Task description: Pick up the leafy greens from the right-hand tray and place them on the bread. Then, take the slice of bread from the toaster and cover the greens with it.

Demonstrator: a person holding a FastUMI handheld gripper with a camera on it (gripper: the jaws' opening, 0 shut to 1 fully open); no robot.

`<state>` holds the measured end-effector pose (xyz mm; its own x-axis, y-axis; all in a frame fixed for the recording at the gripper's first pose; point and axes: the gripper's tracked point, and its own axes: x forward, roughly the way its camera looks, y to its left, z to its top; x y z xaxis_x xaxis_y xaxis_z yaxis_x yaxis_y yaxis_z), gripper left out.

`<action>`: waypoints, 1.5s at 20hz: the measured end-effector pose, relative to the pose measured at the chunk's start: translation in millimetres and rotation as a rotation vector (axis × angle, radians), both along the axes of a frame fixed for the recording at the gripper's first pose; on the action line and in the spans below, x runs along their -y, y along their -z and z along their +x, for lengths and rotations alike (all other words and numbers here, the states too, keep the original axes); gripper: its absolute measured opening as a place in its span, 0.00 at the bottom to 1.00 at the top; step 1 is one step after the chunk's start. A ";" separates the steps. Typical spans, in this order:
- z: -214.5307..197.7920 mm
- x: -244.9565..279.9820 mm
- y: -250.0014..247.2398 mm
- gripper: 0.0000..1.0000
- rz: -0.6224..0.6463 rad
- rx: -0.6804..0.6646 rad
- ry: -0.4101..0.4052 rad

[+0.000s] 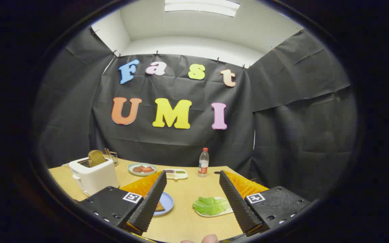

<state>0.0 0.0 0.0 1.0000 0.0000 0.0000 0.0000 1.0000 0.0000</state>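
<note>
The bench [187,216] carries a toaster [95,175] with a bread slice [96,157] standing in its slot, beyond the left finger. The gripper [192,199] hangs above it, fingers spread wide and holding nothing. A tray [228,212] with the greens [211,205] lies just inside the right finger; a blue plate [167,202] with bread [159,207] sits by the left. The limp leaf could slip or fold if pinched only at its edge.
</note>
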 end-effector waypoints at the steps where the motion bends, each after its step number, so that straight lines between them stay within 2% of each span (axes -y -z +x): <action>1: 0.6 0.8 0.6 0.95 0.004 -0.005 0.004; 20: 2.8 -8.4 1.5 0.95 0.013 -0.009 -0.016; 30: 7.3 6.8 -0.5 0.95 0.005 -0.002 -0.016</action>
